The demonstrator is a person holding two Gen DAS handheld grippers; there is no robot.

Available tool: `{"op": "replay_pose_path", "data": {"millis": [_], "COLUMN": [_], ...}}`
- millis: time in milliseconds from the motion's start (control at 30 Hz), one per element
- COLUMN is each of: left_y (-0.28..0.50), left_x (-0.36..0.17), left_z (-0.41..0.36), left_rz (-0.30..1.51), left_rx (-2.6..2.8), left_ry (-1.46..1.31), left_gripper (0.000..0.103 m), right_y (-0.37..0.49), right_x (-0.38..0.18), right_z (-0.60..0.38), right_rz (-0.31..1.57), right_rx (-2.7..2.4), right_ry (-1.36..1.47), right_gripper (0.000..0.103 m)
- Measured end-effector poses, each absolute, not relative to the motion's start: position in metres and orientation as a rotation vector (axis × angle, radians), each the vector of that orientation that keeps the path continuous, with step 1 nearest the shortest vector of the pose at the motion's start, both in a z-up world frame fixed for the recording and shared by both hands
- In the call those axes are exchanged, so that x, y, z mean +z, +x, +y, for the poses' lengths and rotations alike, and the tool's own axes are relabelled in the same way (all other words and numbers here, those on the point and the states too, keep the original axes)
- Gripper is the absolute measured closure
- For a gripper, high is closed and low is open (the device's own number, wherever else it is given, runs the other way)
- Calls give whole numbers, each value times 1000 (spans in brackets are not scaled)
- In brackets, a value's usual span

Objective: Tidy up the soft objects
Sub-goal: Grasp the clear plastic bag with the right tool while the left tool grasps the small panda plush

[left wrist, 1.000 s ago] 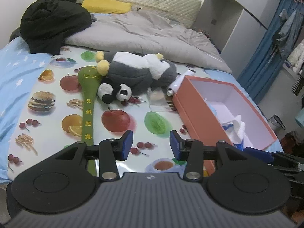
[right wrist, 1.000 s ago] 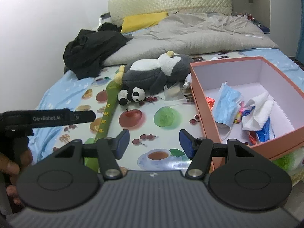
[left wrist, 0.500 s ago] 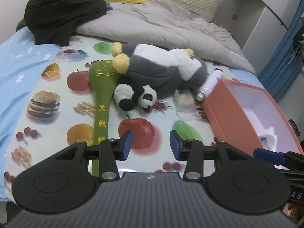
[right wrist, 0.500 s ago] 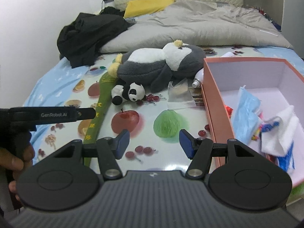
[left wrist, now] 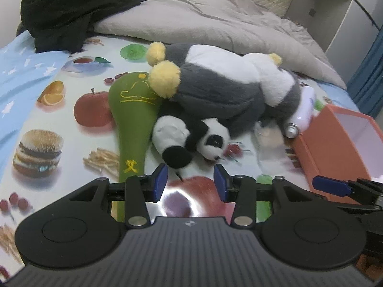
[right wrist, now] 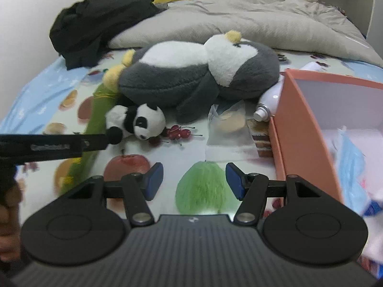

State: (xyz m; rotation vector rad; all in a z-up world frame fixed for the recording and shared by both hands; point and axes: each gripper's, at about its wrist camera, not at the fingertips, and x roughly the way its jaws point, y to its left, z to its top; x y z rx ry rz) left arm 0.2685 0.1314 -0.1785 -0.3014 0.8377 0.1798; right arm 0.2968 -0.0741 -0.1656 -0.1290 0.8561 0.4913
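Left gripper (left wrist: 190, 181) gapes near small black-and-white panda plush (left wrist: 191, 138).

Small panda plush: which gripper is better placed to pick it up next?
Left, probably. The left gripper is open with the small panda plush just beyond its fingertips. The right gripper, also open, faces a printed green fruit, with the panda off to its left.

The penguin plush (left wrist: 215, 91) and small panda (left wrist: 191, 138) are fuzzy pile; the fruit-print sheet (left wrist: 47, 100) is slick, glossy plastic — glare shows. The green cushion (left wrist: 130, 110) looks felt-like, matt — the orange box (right wrist: 296, 129) smooth card.
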Motion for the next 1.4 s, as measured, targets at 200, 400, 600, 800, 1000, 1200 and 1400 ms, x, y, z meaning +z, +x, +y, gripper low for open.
{"op": "replay_pose_path", "data": {"millis": [200,400,600,800,1000,1200,1400], "left_y": [288,300,304,297,277,272,290], "left_x": [-192,-202,-211,-204,-194,-189,-184], "left_z": [141,143,143,139,131,124,127], "left_rz": [830,843,844,835,827,842,840], "left_rx": [203,197,213,209,200,139,90], "left_ry": [-289,-313,-319,-333,-345,-285,-90], "left_gripper": [59,73,84,102,103,101,73], "right_y": [329,348,353,351,329,327,342], "right_x": [-200,-225,-225,-220,-215,-204,-198], "right_z": [-57,-50,-58,-59,-70,-82,-74], "right_rz": [852,875,890,934,943,907,852], "right_rx": [480,444,431,453,464,413,399], "right_ry": [-169,-195,-163,-157,-134,-66,-65], "right_gripper": [46,55,84,99,99,96,50]}}
